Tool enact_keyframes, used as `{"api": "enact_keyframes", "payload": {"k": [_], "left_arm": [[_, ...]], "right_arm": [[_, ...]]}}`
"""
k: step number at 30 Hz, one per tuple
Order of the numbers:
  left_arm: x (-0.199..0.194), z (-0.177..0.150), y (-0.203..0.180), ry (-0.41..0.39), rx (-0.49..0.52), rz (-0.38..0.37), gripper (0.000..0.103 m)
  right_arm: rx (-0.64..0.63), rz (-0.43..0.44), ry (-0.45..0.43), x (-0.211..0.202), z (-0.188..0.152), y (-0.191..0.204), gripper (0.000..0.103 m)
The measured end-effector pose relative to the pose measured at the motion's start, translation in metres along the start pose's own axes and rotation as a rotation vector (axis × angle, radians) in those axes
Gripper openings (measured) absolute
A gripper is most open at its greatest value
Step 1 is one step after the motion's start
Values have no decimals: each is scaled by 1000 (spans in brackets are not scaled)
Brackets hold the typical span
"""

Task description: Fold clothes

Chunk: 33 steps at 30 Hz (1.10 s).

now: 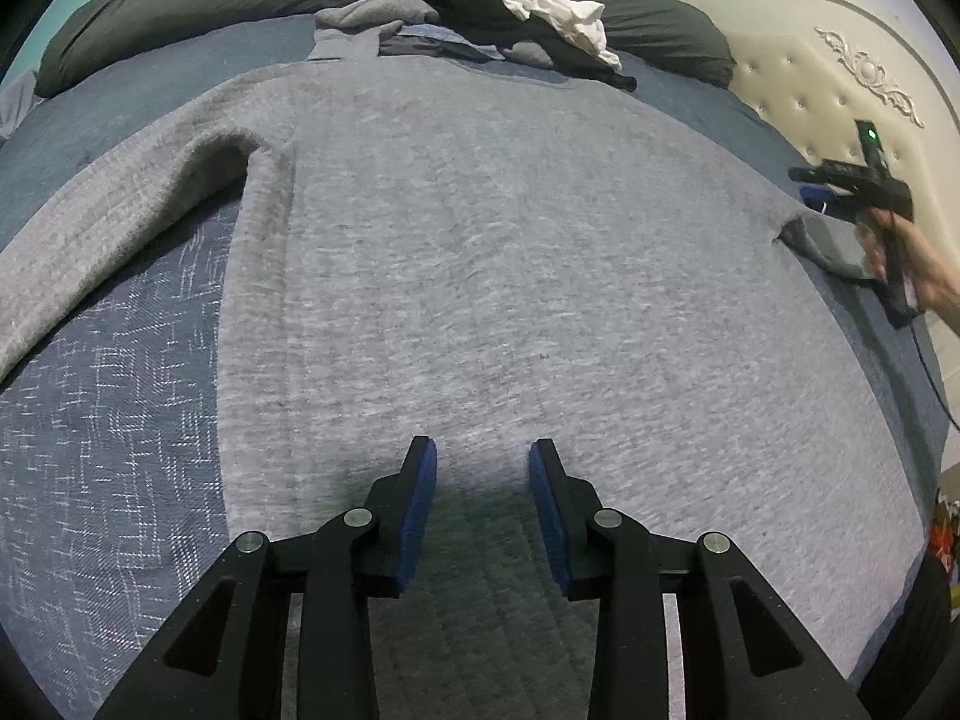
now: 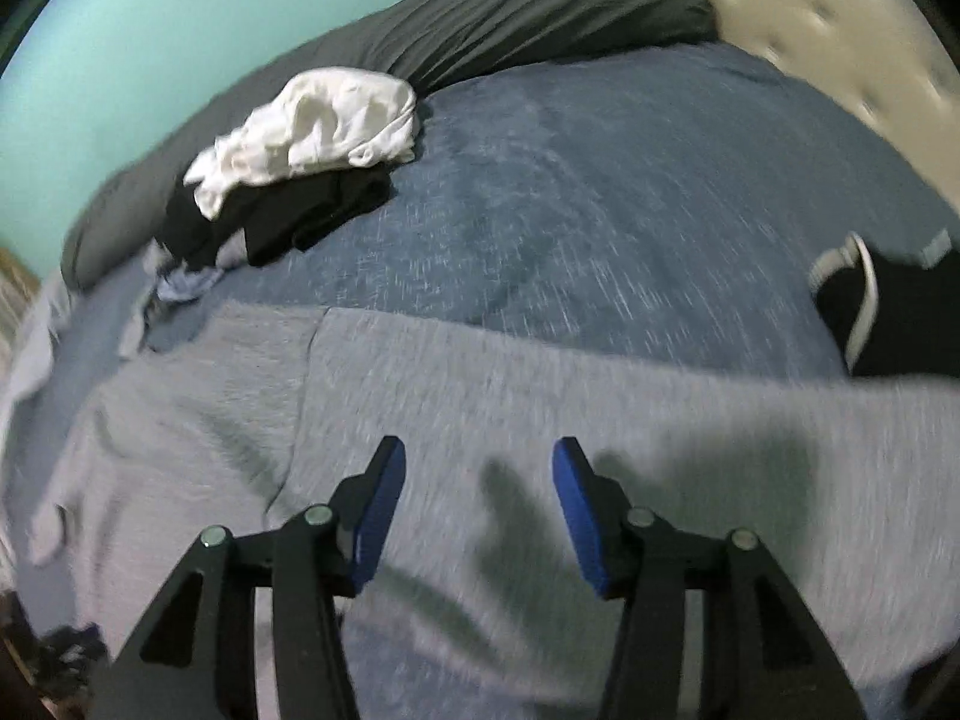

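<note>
While the grey sweater (image 1: 480, 276) lies flat, both claws hover over it, wide.

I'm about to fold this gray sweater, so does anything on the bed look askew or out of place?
The gray sweater lies mostly flat, but one sleeve is humped up in a ridge and runs off at an angle. Behind it, a white garment sits crumpled on a loose pile of dark clothes. Nothing looks damaged.
</note>
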<state>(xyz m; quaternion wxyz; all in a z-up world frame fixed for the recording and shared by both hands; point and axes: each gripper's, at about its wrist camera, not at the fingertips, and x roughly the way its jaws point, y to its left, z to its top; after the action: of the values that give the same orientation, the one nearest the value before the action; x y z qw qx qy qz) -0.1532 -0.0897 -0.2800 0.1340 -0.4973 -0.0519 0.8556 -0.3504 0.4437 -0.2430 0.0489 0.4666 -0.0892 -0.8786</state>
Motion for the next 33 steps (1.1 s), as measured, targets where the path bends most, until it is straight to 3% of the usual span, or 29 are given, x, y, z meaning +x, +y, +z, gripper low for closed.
{"api": "enact_keyframes", "payload": {"k": [11,13,14,16,17,18,26,33], "left_arm": [[1,2,5,-8,-17,-9,36],[3,1,5,-5,-14,-10,37],[3,1,5,-4,-14,-12,37],[3,1,5,-3,-16,-16,37],[4,1,5,-4,-18,-19,37],[4,1,6,-3,-20,-21,37],[3,-1,2,-5,-15,-20,39],[5,-3,-1,-1,-17,-24,39]], "right_arm": [[-230,-79,87,68,43,30,52],[-246,-73,94,75,44,32,39],[-251,-68,96,77,44,33,26],[-261,-58,98,81,44,34,16],[-266,-53,99,83,45,34,5],[-270,-48,101,85,45,35,2],[-280,-126,-29,65,71,36,0],[-263,-194,-36,77,83,40,0]]}}
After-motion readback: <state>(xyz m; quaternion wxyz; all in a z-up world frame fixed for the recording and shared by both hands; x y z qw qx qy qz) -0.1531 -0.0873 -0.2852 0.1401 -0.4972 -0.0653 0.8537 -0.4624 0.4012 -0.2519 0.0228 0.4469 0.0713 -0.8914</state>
